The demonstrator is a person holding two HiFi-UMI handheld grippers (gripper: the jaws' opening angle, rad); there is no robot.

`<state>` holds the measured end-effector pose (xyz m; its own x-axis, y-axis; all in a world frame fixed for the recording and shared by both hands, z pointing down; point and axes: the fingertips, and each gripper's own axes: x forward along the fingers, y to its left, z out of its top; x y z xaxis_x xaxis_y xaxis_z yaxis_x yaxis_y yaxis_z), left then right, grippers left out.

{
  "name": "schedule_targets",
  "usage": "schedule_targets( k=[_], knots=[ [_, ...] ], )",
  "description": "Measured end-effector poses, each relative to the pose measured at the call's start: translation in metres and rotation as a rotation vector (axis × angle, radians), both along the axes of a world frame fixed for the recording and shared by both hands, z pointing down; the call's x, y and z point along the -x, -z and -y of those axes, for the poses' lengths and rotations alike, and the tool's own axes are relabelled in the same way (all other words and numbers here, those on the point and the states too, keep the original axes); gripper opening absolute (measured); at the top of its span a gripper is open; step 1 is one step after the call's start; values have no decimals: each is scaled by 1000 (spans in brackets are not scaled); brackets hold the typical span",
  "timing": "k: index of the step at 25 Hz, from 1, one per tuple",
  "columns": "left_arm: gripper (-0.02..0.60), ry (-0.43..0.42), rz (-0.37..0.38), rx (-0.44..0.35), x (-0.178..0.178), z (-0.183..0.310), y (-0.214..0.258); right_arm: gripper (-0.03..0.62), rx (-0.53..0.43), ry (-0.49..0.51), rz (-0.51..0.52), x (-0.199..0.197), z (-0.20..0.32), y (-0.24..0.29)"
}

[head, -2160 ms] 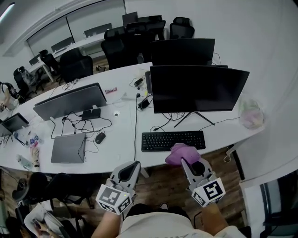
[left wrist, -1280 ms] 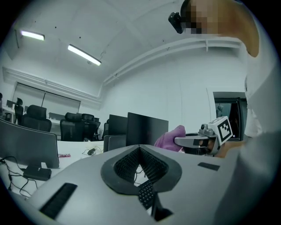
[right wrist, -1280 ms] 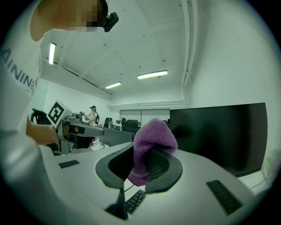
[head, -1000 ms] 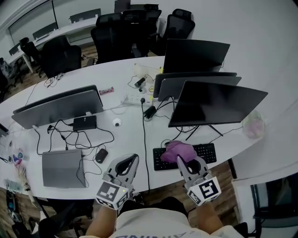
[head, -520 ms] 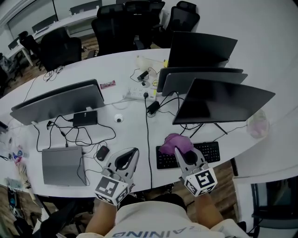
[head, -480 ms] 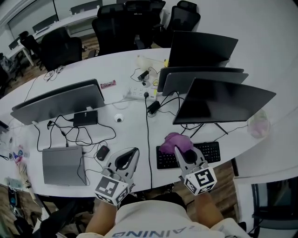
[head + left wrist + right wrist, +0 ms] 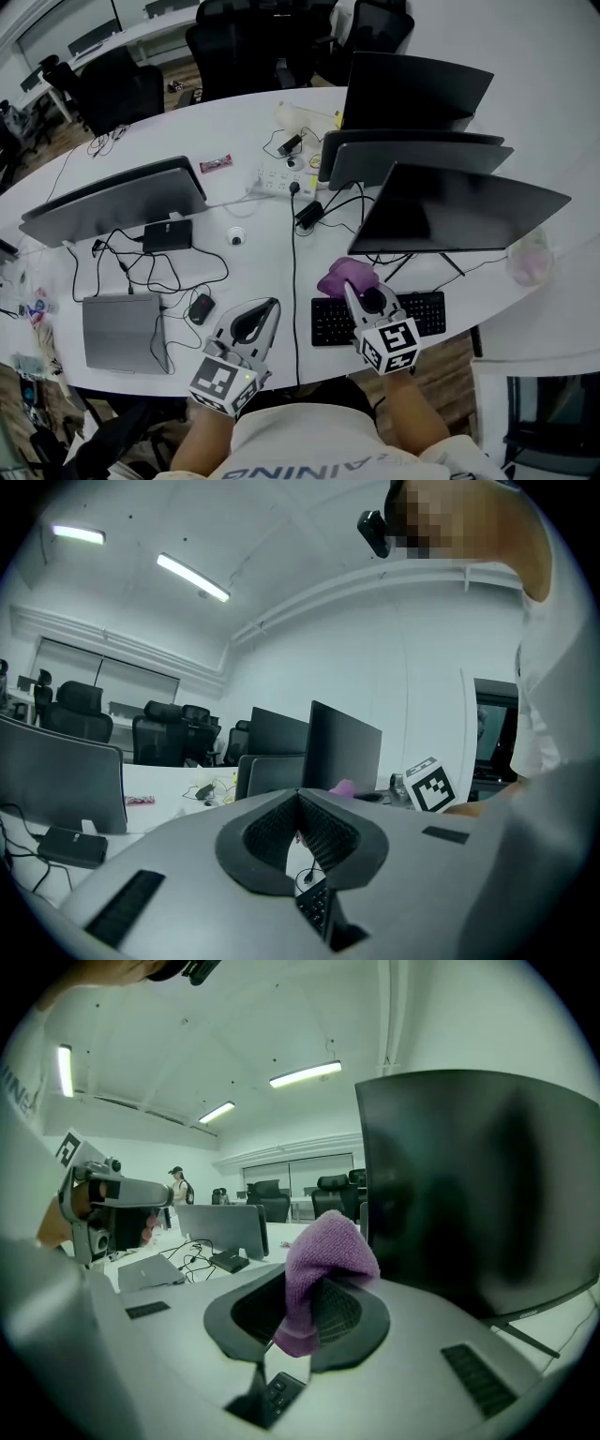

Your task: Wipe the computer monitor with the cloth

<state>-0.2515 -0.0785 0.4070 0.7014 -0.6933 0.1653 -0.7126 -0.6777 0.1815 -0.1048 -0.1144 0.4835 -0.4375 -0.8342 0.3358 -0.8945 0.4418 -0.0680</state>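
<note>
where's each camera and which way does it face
Head view: on the head, facing down at the desk; left gripper, right gripper and shirt show.
Left gripper view: on the left gripper, looking along shut jaws across the desk; shirt at right.
Right gripper view: on the right gripper, facing the monitor; jaws grip the purple cloth.
Shared by head and right gripper views: cloth, monitor.

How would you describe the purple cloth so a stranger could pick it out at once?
Start at the long white desk and find the dark monitor nearest the person. Below its left edge, over the black keyboard, the right gripper is shut on the purple cloth, the only soft purple thing there.
</note>
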Motion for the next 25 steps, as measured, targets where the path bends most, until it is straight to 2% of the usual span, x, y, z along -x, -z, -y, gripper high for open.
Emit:
schedule_targets(
  k=[10,15,19,25],
  knots=[
    [7,35,18,56,4,17,-23,55,136,-84,53,0,47,-68],
    [6,46,11,96,10,22,-33,55,207,-102,10,4,60,-103],
    [7,52,20,112,14,25,-40,55,251,-131,26,2,68,-122],
    [7,46,26,137,16,27,-49,55,252,-211,34,-8,83,-132]
  ],
)
